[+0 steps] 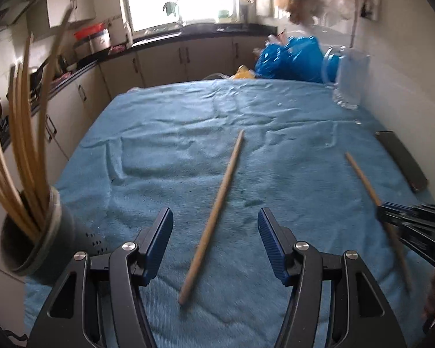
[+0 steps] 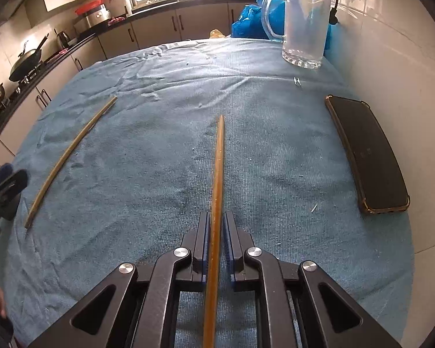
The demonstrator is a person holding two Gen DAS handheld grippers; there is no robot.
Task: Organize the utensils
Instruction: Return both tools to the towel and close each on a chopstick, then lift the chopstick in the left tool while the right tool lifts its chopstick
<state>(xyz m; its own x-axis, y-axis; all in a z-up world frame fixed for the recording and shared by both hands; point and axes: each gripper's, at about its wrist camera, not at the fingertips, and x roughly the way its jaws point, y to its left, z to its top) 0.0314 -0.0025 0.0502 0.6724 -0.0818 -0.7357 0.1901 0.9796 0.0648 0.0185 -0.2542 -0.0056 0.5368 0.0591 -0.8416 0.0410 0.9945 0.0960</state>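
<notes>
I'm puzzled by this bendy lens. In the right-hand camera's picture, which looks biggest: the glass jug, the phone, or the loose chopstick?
As they appear:
1. Phone, nearer the camera, which flatters it.
2. Glass jug, farther off, so possibly bigger in reality.
3. Loose chopstick: long, but very thin.

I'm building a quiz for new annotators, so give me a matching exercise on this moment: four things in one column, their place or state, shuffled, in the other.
Things
1. left gripper
2. right gripper
3. loose chopstick
4. phone

States
A. shut on a chopstick
B. lying flat near the wall
C. open, holding nothing
D. lying free on the blue towel

Pairs: 1-C, 2-A, 3-D, 4-B. The held chopstick points forward between the right gripper's fingers.
</notes>
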